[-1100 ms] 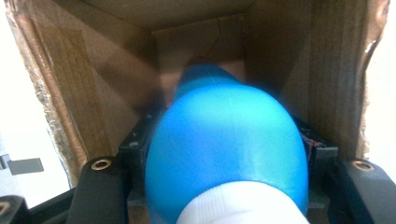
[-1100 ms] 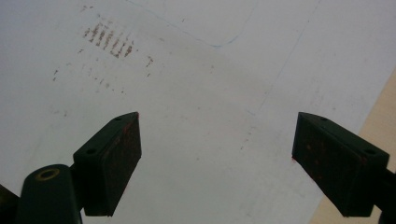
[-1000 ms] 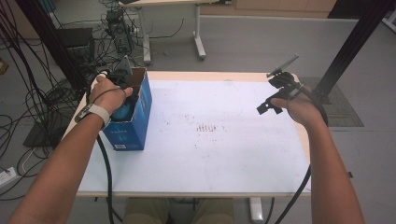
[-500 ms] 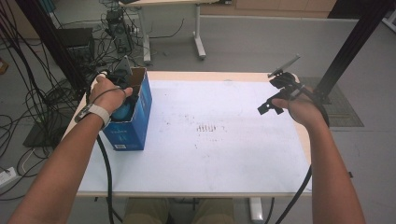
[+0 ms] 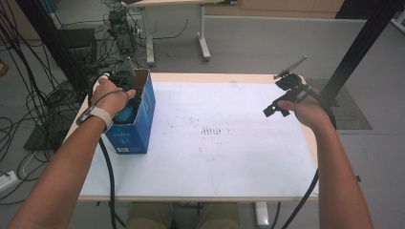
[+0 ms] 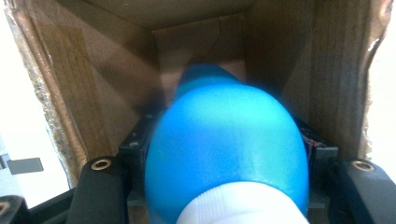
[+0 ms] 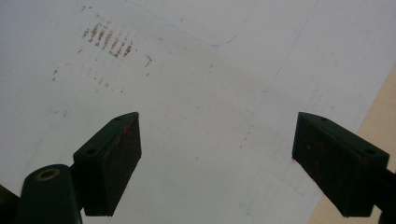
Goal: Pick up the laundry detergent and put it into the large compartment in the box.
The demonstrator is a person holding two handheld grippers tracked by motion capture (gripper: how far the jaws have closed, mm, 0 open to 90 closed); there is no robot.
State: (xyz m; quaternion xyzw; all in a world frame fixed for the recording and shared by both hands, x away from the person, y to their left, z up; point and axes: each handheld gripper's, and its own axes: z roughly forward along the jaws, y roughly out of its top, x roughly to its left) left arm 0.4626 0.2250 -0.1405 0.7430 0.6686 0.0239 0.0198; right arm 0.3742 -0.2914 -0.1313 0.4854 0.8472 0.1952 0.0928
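Left gripper [image 5: 125,98] is down inside the open top of the blue carton [image 5: 138,125] at the table's [image 5: 229,176] left edge, jaws clamped on a blue bottle [image 6: 224,149]. Left gripper view: bottle sits squarely between the two black jaws, rounded blue body bulging toward the camera, white band or cap end at the bottom edge of the frame, other end pointing deeper into the box. Brown cardboard walls close around it on both sides and behind; whether the bottle touches the box floor, can't tell. From the high view a bit of the blue body [image 5: 125,113] shows just under the left hand [image 5: 111,95], inside the carton mouth. Carton stands upright on the white sheet near the table's left-rear corner. Right gripper [image 7: 217,158] is well apart from all that, held over the right side of the table, jaws wide apart with nothing between them, just bare white sheet below and the tan table edge at the far right. Brown scuff marks [image 5: 212,130] sit mid-table between the two hands. Right hand [image 5: 305,109] grips its tool near the table's right edge.
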